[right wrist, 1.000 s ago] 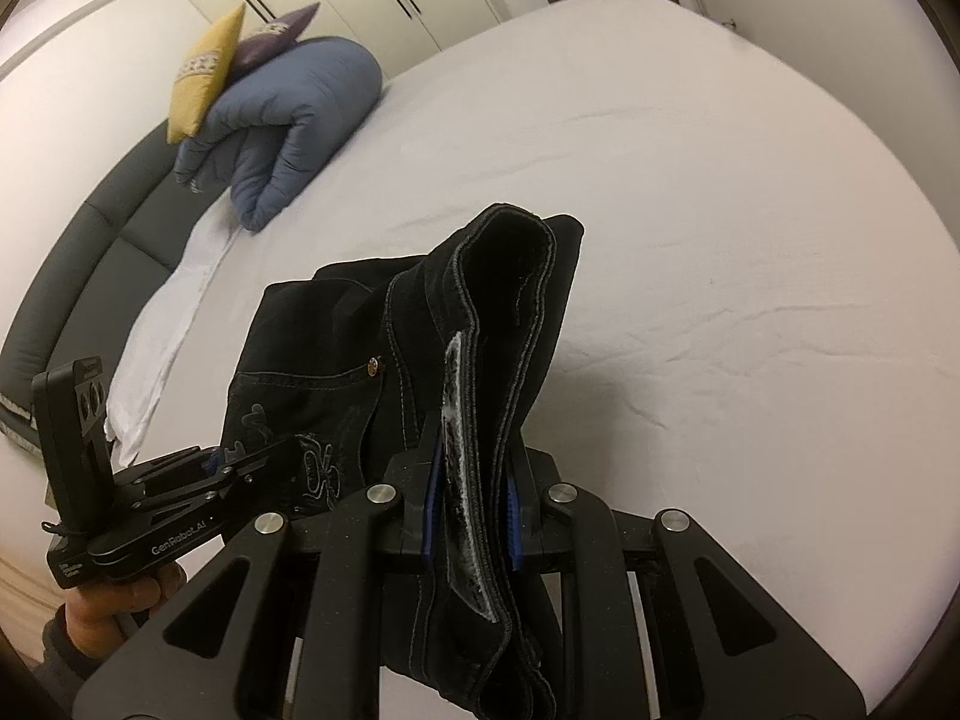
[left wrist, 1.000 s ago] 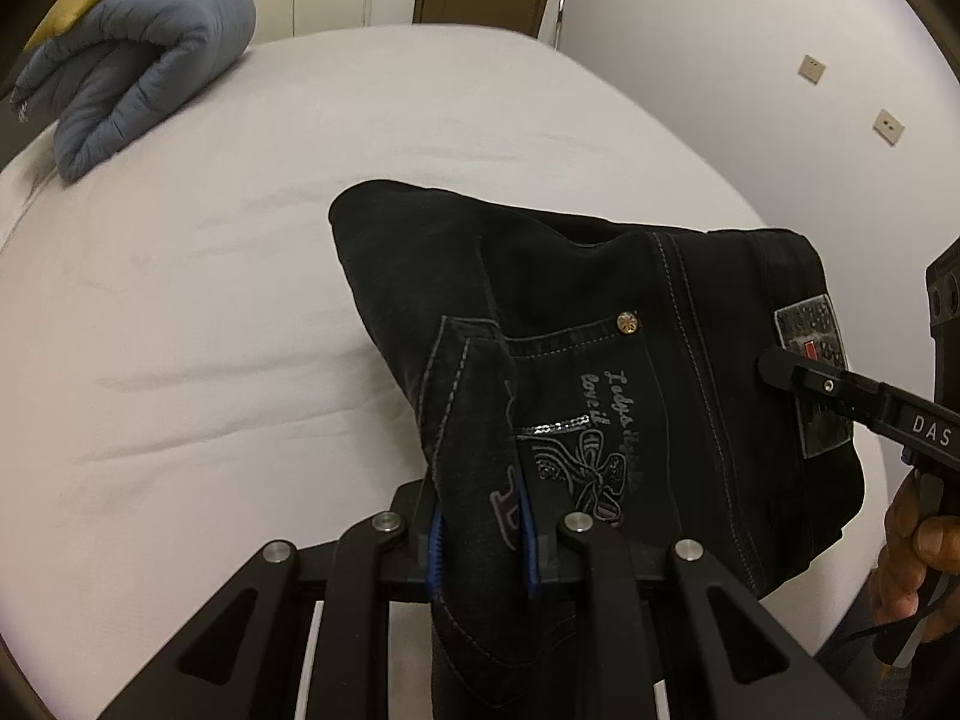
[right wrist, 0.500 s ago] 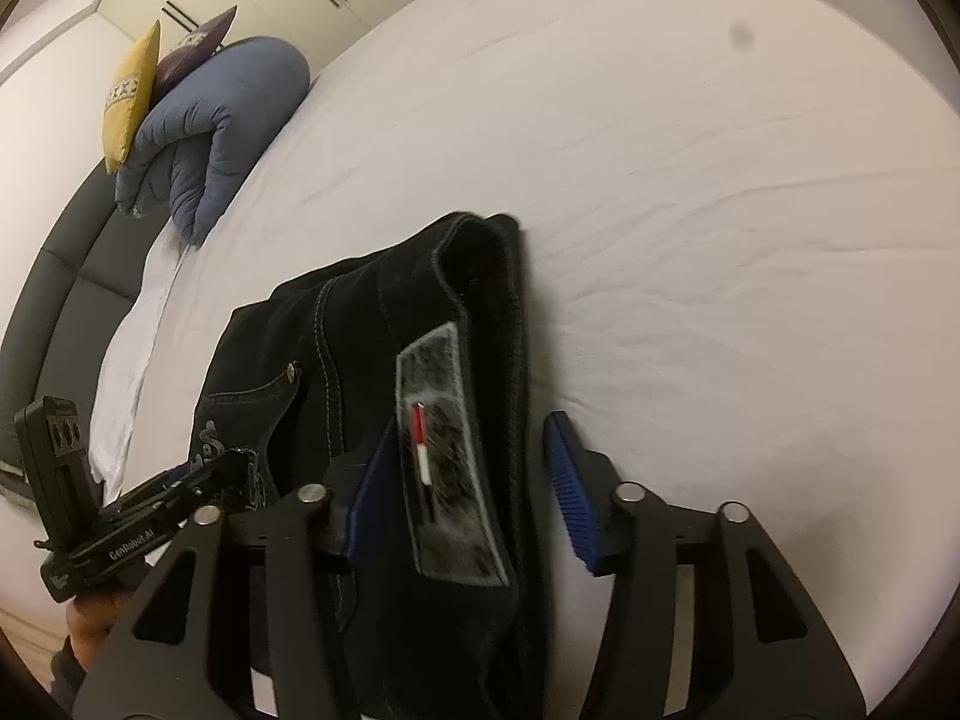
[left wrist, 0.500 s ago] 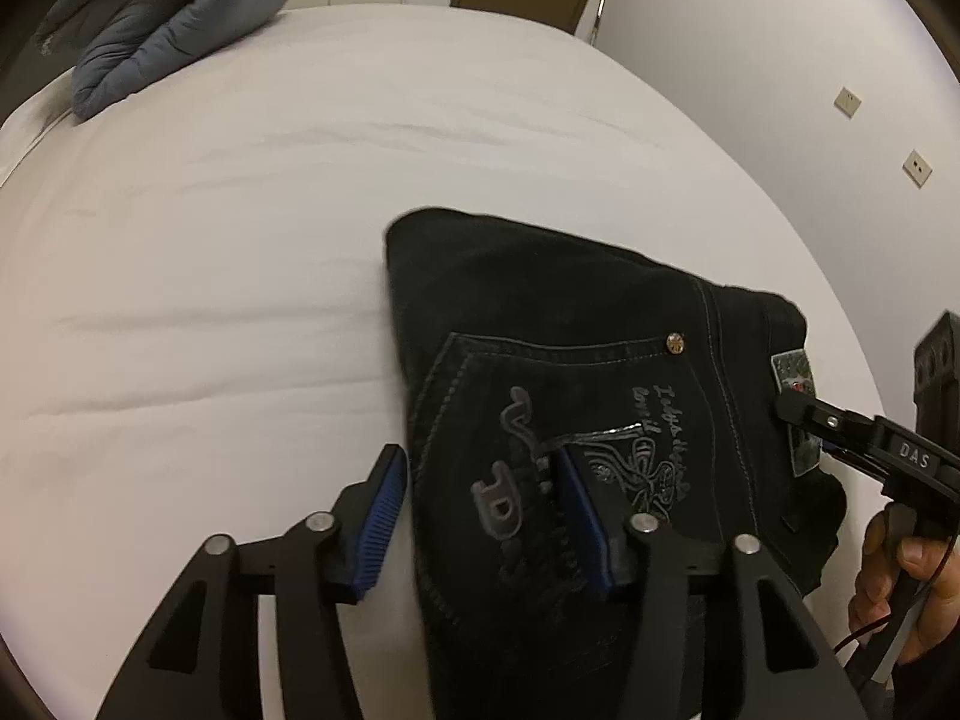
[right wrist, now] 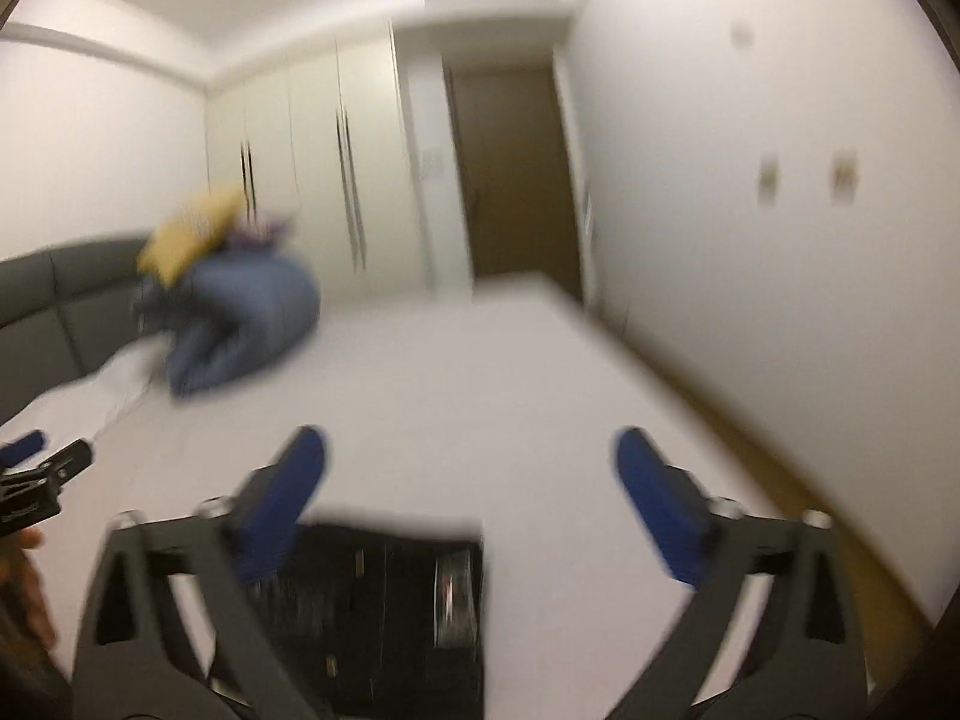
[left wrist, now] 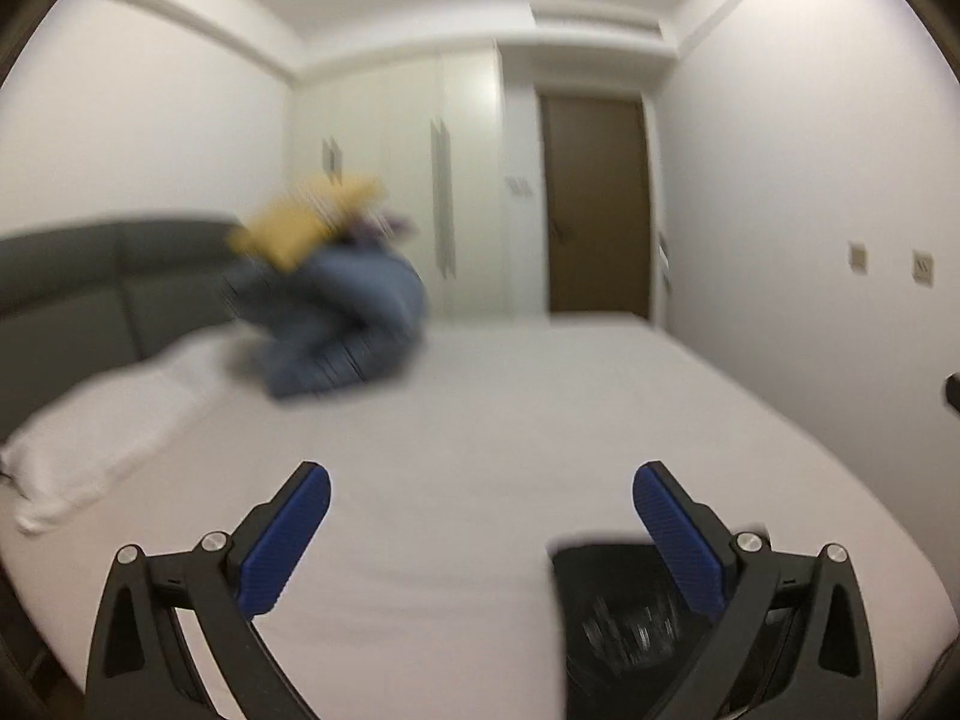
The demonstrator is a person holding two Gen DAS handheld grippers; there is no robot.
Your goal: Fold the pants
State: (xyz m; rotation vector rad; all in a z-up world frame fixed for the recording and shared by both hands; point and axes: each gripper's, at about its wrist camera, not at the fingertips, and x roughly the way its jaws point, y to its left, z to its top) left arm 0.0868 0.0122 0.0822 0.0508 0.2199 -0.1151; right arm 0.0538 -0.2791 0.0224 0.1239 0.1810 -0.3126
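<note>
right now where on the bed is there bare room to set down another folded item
Bare sheet runs wide between the folded pants at the near edge and the blue duvet at the far left. The right side toward the wall is bare too. Crowded only by the duvet, yellow pillow and white pillow.

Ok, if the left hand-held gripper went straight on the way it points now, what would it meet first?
Probably just the bare white bed. The left hand-held gripper, jaws just opened wide and empty, points slightly down past the folded pants; depth is blurred, so the far wardrobe is possible instead.
</note>
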